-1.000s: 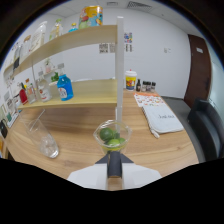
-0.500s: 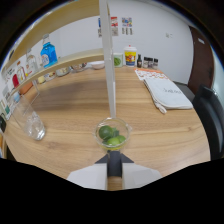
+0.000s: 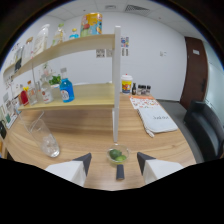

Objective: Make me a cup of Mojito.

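A small clear glass (image 3: 118,155) with green lime and mint pieces in it stands on the wooden table (image 3: 85,127), between my fingertips. A long white stick (image 3: 116,85) rises straight up out of it. My gripper (image 3: 114,161) is open: the left finger (image 3: 81,164) and the right finger (image 3: 146,162) stand apart, with a gap to the glass on each side. A short dark stub (image 3: 120,172) shows just behind the glass, between the fingers. An empty tall glass (image 3: 44,138) stands on the table ahead and to the left.
A wooden shelf (image 3: 75,45) runs along the far left wall, with a blue bottle (image 3: 66,91) and several other bottles. A yellow-lidded tub (image 3: 127,84) and small dark jars (image 3: 142,90) stand at the table's back. White papers (image 3: 156,118) lie right, by a dark chair (image 3: 205,125).
The fingers, close against the small glass before, have spread apart. The view had tipped down toward the table half a second ago and has tilted back up toward the shelf.
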